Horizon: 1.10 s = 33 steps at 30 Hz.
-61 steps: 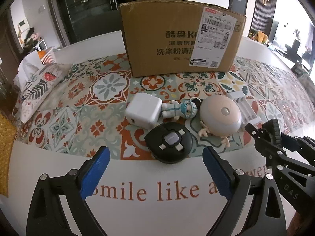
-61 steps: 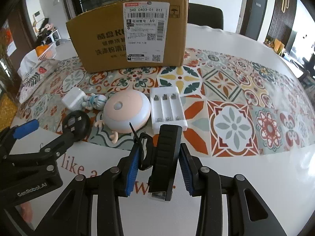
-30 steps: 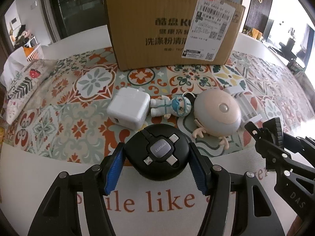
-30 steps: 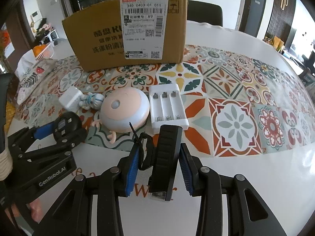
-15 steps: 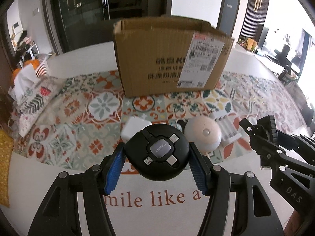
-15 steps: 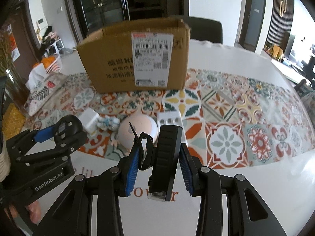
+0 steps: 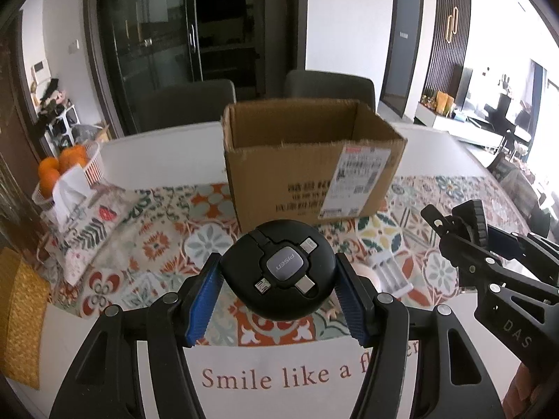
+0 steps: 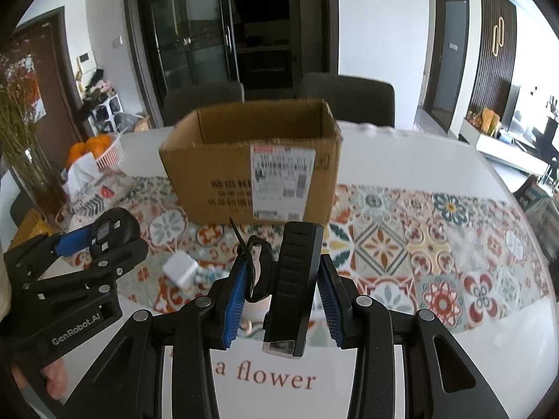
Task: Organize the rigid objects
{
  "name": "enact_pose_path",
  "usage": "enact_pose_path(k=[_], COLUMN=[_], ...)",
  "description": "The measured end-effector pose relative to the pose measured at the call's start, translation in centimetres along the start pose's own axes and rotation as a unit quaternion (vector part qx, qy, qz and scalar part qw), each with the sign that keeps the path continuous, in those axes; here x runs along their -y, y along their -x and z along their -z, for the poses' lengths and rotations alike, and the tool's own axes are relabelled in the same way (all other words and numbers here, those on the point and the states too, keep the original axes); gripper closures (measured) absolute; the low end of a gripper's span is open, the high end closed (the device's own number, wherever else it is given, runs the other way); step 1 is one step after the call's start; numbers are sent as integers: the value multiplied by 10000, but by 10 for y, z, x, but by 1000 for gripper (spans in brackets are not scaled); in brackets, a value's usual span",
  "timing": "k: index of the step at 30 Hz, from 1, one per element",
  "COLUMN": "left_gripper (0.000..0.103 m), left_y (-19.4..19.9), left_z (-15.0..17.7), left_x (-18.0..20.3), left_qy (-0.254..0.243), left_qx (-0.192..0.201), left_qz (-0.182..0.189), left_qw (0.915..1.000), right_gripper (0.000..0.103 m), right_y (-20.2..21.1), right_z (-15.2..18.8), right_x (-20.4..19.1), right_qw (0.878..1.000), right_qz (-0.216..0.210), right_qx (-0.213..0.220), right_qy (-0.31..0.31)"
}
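My left gripper (image 7: 279, 276) is shut on a round black cable-reel adapter (image 7: 281, 267) and holds it well above the table. It also shows in the right wrist view (image 8: 108, 232). My right gripper (image 8: 281, 286) is shut on a long black device with a strap (image 8: 295, 279), also raised. An open cardboard box (image 7: 307, 167) stands ahead on the patterned mat, its inside visible; it shows in the right wrist view too (image 8: 255, 160). A white charger cube (image 8: 180, 267) and a white battery holder (image 7: 389, 272) lie on the mat below.
A basket of oranges (image 7: 66, 167) and a tissue pack (image 7: 68, 192) sit at the far left. Two dark chairs (image 7: 188, 104) stand behind the table. A white mat with red lettering (image 7: 279, 377) covers the near table edge. A vase of dried stems (image 8: 24, 146) stands left.
Both grippers have risen with their objects, so the box's open top now shows. The left gripper closed on the black reel and lifted it off the mat.
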<state>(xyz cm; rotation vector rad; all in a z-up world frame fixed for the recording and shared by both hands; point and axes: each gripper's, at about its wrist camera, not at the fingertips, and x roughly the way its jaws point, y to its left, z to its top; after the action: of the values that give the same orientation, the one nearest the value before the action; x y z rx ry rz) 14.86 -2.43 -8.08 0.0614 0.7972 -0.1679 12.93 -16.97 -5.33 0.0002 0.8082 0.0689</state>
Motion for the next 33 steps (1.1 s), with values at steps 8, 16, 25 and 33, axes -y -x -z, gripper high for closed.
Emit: enact_pose_path(k=[8, 16, 25, 33], left_gripper=[41, 41, 41, 41], left_y=[12, 11, 2, -17], left_z=[-28, -57, -96, -129], left_x=[-4, -6, -8, -9], left_qy=[-73, -123, -163, -180], left_qx=[249, 411, 552, 471], left_qz=[26, 33, 28, 154], left_qw=[9997, 9991, 9983, 9986], right_gripper=[63, 63, 63, 63], right_y=[13, 15, 1, -15], right_z=[-28, -58, -91, -129], right_x=[-5, -5, 0, 4], right_qw=[9993, 9978, 9968, 9966], right_qz=[-32, -47, -210, -304], right_qx=[364, 666, 775, 772], right_qy=[62, 28, -53, 28])
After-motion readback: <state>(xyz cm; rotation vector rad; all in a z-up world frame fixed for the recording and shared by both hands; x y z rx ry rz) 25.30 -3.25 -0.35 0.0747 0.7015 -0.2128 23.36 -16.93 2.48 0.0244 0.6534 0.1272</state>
